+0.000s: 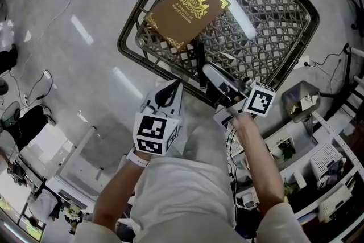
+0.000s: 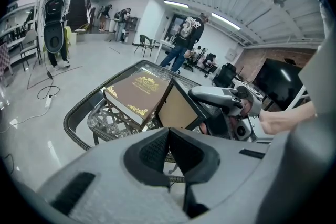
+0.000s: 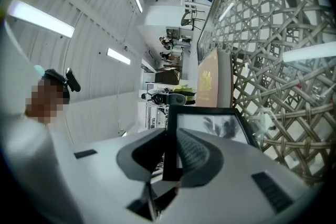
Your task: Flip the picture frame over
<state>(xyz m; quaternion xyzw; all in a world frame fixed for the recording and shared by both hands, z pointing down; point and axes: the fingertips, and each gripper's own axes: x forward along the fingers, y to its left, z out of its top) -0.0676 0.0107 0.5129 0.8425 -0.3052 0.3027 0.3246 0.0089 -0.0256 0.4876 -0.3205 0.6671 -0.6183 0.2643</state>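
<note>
The fingers (image 3: 198, 153) of the right gripper (image 3: 170, 157) are clamped on the dark border of the picture frame (image 3: 210, 124), which stands on edge over the wicker table (image 1: 128, 45), just beside the brown book (image 1: 186, 8). The flip looks half done; next the wrist must roll on and lay the frame flat, clear of the book. The right forearm reaches forward, while the left gripper (image 2: 169, 152) hovers short of the rim, pressed together on nothing.

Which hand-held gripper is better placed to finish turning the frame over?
The right hand-held gripper: its jaws are shut on the edge of the picture frame, holding it upright over the table. The left hand-held gripper is shut and empty.
</note>
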